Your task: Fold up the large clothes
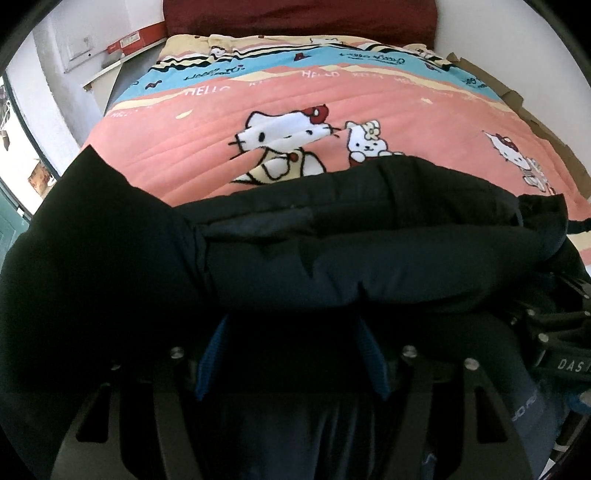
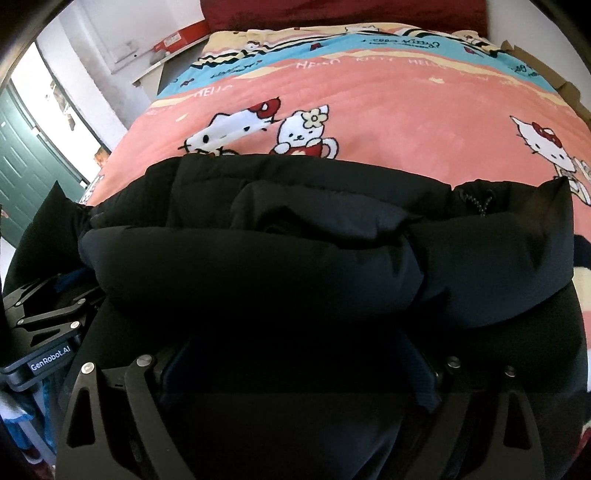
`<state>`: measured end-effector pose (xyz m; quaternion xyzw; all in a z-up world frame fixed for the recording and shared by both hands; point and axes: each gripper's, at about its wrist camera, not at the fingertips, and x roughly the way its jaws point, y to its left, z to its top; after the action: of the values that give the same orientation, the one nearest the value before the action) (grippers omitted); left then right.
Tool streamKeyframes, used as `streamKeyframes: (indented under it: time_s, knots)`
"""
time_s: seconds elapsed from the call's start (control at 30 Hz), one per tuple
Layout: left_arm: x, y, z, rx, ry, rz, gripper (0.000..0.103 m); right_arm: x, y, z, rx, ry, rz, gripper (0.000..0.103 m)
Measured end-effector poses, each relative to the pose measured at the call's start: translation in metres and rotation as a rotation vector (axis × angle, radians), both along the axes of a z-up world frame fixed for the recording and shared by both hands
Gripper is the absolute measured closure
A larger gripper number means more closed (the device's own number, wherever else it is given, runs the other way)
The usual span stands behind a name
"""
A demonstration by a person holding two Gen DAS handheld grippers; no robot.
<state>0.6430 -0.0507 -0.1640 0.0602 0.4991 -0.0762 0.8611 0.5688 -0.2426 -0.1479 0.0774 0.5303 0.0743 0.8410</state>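
Observation:
A black puffy jacket (image 1: 332, 251) lies bunched on a pink Hello Kitty blanket (image 1: 369, 110), near the bed's front edge. It also fills the lower half of the right wrist view (image 2: 295, 258). My left gripper (image 1: 291, 354) is pushed into the jacket, its blue-padded fingers (image 1: 210, 358) wide apart with thick fabric between them. My right gripper (image 2: 295, 369) is likewise buried in the jacket, fingers spread around a fold. The fingertips of both are hidden by fabric. The left gripper shows in the right wrist view (image 2: 48, 321), the right gripper in the left wrist view (image 1: 554, 354).
The blanket (image 2: 406, 92) covers the bed beyond the jacket. A dark red headboard (image 1: 295, 14) stands at the far end. A white shelf with a red box (image 1: 125, 40) is at the far left. A green door (image 2: 22, 162) is left of the bed.

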Motion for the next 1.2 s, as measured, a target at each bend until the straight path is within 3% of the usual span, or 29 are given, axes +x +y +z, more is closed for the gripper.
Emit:
streamKeyframes:
  time_s: [0.9,1.2]
  knots:
    - [0.001,-0.003,-0.018,0.02,-0.031,0.008,0.039,0.009,-0.002,-0.025,0.036,-0.038,0.001,0.01]
    - [-0.013,-0.003,-0.005,0.033,-0.069,0.021,0.039,0.002,0.0,-0.016,0.026,-0.061,0.004,0.01]
